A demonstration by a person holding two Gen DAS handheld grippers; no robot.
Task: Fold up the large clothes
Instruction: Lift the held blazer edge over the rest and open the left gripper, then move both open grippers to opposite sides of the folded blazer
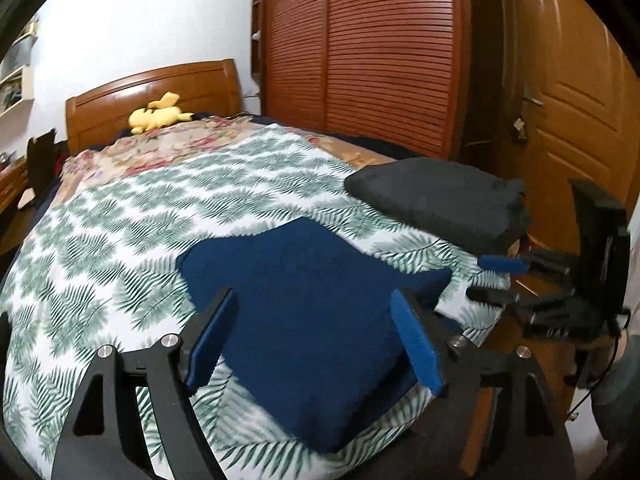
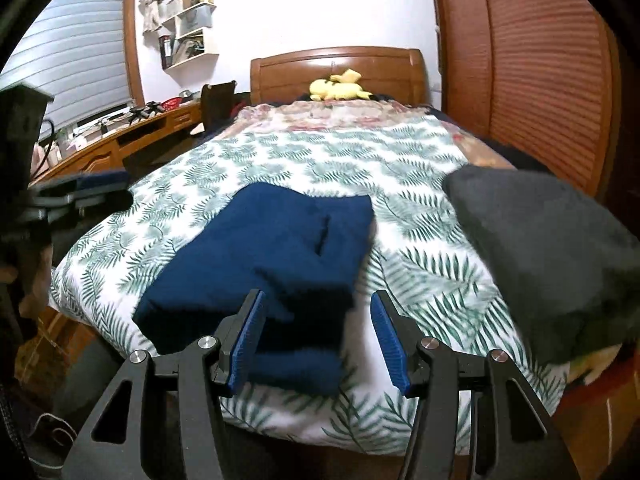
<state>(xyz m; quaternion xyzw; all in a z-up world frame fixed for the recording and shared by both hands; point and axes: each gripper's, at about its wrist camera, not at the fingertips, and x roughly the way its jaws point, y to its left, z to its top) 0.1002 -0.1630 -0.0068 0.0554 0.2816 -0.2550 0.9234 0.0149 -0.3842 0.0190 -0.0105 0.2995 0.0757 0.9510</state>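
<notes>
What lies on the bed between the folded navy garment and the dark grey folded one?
Only bare leaf-print sheet separates navy garment from grey one, per right wrist view.

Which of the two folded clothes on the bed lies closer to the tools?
The navy blue folded garment, directly ahead of both tools; the dark grey folded garment sits farther off, near the bed's edge.

The folded dark grey fleece garment (image 2: 548, 260) at the bed's right edge is motion-blurred and cut off by the frame edge, its near corner overhanging; small objects on the white wall shelves (image 2: 188, 28) are too small to identify.
</notes>
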